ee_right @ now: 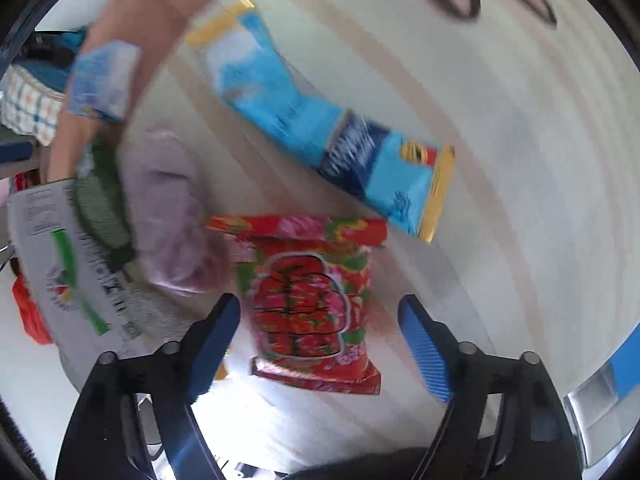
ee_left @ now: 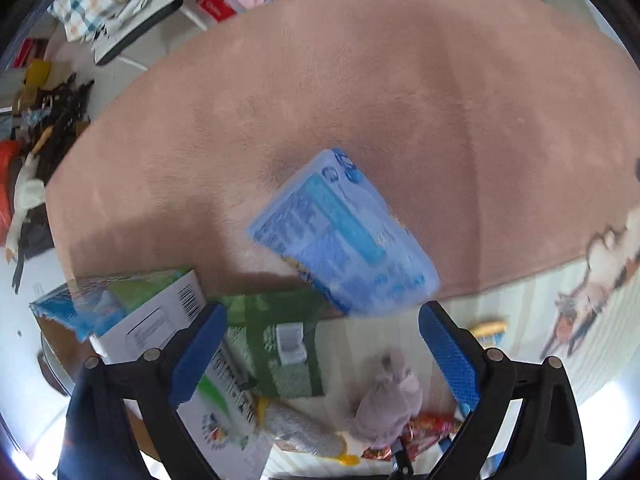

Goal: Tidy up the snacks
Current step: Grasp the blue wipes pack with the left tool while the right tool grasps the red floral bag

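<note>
We are lining the right hand-held gripper (ee_right: pixel 320 344), spread wide and empty, around the red snack bag (ee_right: pixel 314 304) between its fingers. We are centring before pinching, since the foil may slip. The left hand-held gripper (ee_left: pixel 322 354) is spread too, with a blue packet (ee_left: pixel 344 236) just ahead.

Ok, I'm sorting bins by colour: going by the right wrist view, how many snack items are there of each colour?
Blue: 2, the long blue pack and the pale blue pack
Red: 1, the red pack
Green: 1, the green pack
Lilac: 1, the lilac pouch
White: 1, the white box
Total: 6

The rug (ee_left: pixel 360 80) is pink. On it lies a blue pack (ee_left: pixel 344 236). The bag (ee_right: pixel 316 304) with flowers is red.
</note>
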